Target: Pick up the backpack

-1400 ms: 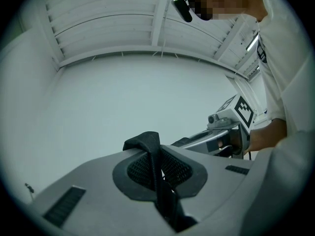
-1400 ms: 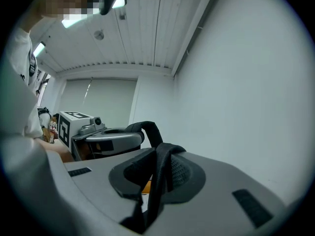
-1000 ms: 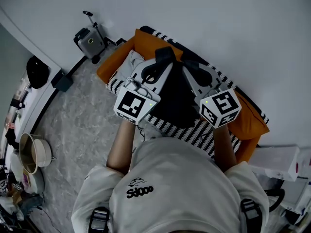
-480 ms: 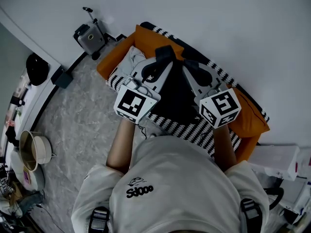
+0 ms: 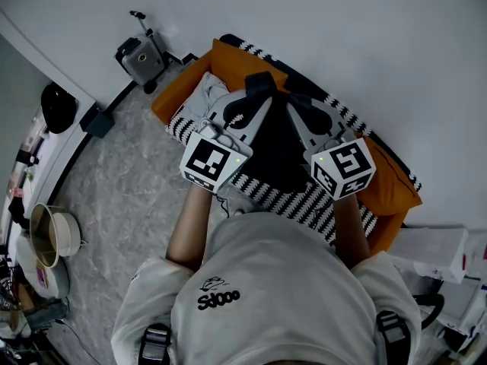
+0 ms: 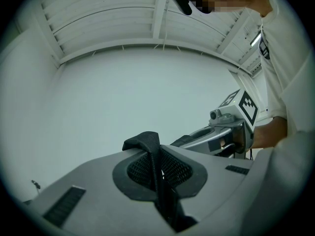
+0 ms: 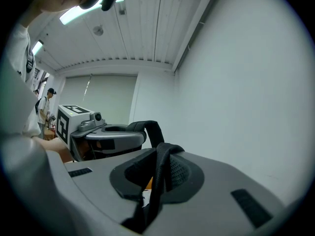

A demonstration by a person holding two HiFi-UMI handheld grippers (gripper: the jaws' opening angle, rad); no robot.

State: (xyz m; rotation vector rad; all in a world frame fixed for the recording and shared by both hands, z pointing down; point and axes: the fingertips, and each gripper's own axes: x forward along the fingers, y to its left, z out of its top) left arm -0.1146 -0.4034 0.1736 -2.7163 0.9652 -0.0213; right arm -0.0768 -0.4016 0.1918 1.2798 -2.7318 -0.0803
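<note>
- Orange seat (image 5: 186,90) with striped cover (image 5: 304,204): beneath both tools.
- Backpack (image 5: 274,150), black: between and below the two tools. Whether it is clear of the seat cannot be told.
- Left gripper (image 6: 158,178): jaws nearly closed, pinching the left strap (image 6: 147,146).
- Right gripper (image 7: 155,181): likewise clamped on the right strap (image 7: 165,156).
- Status: grasp judged complete; lift outstanding.

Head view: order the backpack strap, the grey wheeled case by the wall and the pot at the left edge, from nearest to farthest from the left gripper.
1. backpack strap: clamped between the jaws of the left gripper, at its tip.
2. grey wheeled case: on the floor by the wall, up and to the left.
3. pot: at the far lower left edge.
</note>
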